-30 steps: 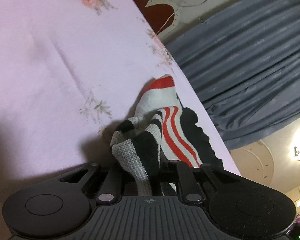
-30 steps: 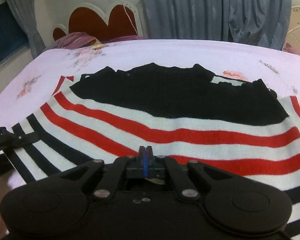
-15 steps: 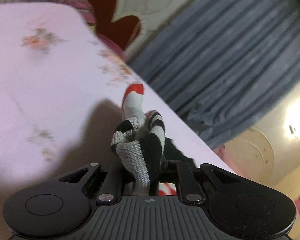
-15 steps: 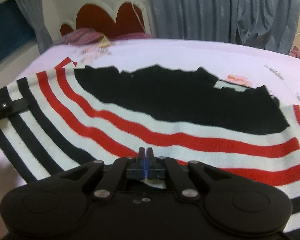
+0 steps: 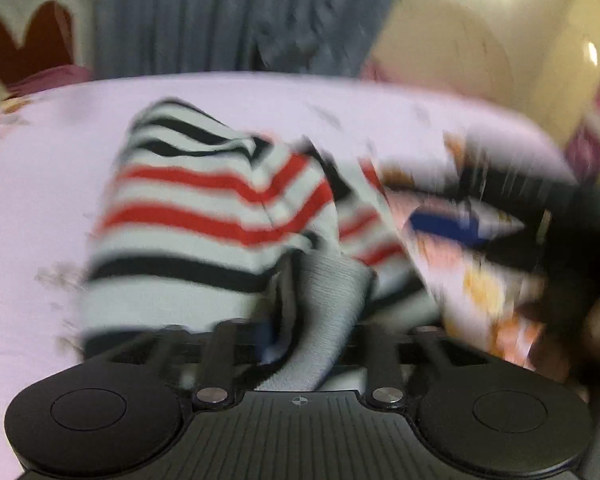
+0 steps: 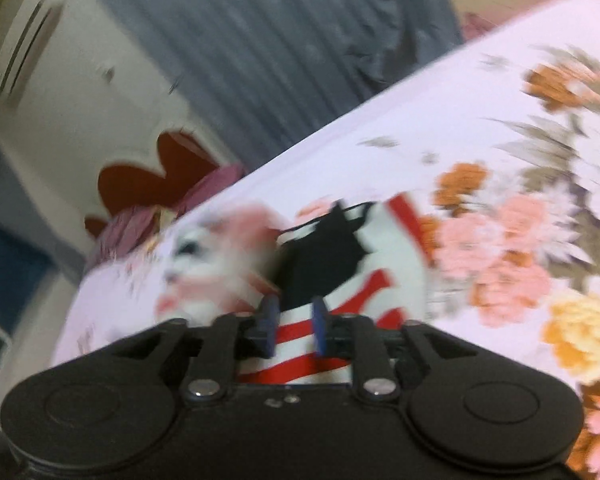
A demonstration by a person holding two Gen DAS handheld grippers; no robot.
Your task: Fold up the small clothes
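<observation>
item: striped knit sweater (image 5: 204,208), heaped on floral bedsheet (image 5: 40,184) just ahead of both grippers; left gripper (image 5: 300,344) opening, grey cuff seemingly loose between jaws; right gripper (image 6: 292,320) opening, pads clear of fabric; risk: released fold slumps, cuff snags.

Both fisheye views sit just behind their own fingers, close above the lilac floral bedsheet (image 5: 28,200). The left faces the grey pleated curtain (image 5: 228,16) at twelve o'clock; the right, rolled, shares it at eleven o'clock.
</observation>
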